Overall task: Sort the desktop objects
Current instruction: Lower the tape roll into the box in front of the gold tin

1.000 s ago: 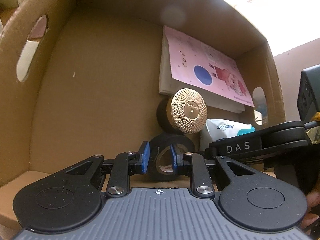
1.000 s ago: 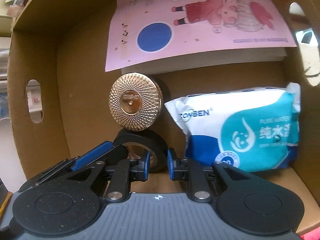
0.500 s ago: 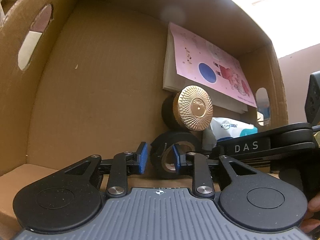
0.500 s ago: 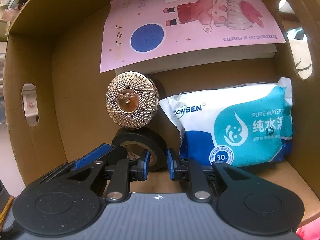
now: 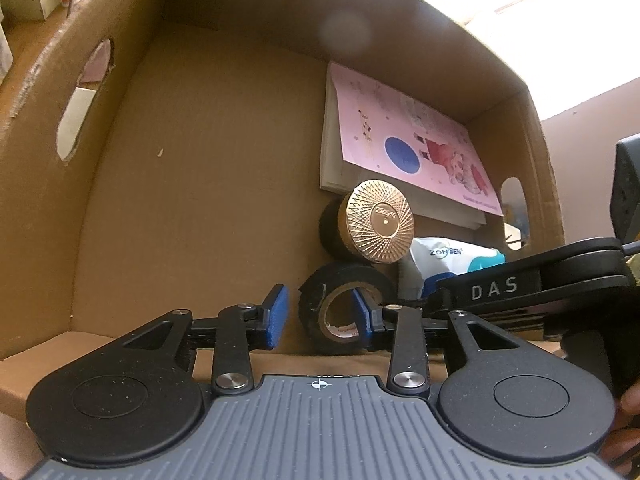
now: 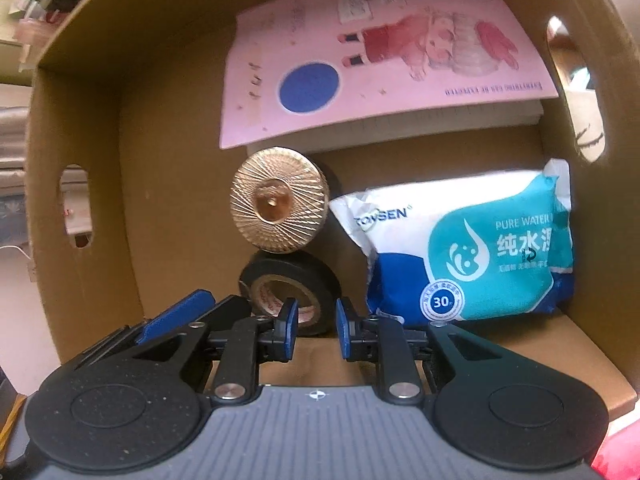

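1. Left wrist view puts the black tape roll (image 5: 345,307) at lower centre, standing on edge on the floor of the cardboard box (image 5: 192,184), just below the gold-capped jar (image 5: 379,227).
2. The left gripper (image 5: 319,316) has spread its blue pads (image 5: 277,315) since a second ago: then they pinched the roll's wall, now the left pad stands clear of the roll and the right pad sits loosely in front of the core. Nothing is held.
3. I read that as the release just done, so the tape counts as sorted into the box.
4. Right wrist view shows the same roll (image 6: 291,295) at lower centre, beyond the right gripper (image 6: 316,332). Its pads are a narrow gap apart with only air between them, much as half a second ago; it grips nothing.
5. Further out, the wet wipes pack (image 6: 472,248) lies at the right of that frame, and the pink notebook (image 6: 380,56) leans across the top against the back wall.
6. The roll stands on its rim and could roll if nudged, so drawing the left gripper straight back looks safest.
7. Further desktop items, if any are left, are out of sight in both views.
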Available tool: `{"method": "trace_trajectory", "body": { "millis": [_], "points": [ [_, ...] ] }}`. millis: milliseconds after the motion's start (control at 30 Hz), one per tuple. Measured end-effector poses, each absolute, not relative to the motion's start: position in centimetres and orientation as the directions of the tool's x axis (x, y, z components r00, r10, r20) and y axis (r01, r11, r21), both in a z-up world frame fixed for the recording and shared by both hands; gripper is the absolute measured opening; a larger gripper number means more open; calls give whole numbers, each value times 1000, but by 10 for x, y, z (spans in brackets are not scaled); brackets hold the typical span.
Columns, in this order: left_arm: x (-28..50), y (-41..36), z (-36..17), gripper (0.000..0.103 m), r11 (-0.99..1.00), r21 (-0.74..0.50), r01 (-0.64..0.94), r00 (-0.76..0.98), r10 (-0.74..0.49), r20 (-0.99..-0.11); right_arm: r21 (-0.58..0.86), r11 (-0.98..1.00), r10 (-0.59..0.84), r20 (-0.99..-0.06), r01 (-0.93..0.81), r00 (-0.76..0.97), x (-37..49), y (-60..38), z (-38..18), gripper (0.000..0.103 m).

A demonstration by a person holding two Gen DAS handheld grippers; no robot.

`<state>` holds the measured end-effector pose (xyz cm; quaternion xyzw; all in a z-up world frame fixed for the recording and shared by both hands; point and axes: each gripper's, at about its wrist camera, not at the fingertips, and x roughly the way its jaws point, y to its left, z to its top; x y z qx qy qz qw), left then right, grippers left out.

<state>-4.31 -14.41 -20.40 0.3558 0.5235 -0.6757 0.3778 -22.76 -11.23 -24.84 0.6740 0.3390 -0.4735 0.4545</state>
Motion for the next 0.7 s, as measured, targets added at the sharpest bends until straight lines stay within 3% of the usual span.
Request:
{"method": "trace_trajectory", "body": {
  "millis": [333,700],
  "points": [
    [-29,-143,-197,36,-155,-421,894,-444,-173,-879,311,-307,-7,-946,899,325,-211,-113,-265,17],
    [-24,-140,-195,37,-151,-426,892,-450,-196,-872,307,-284,-1,-948,908,320,-199,-109,-263,19]
  ]
}}
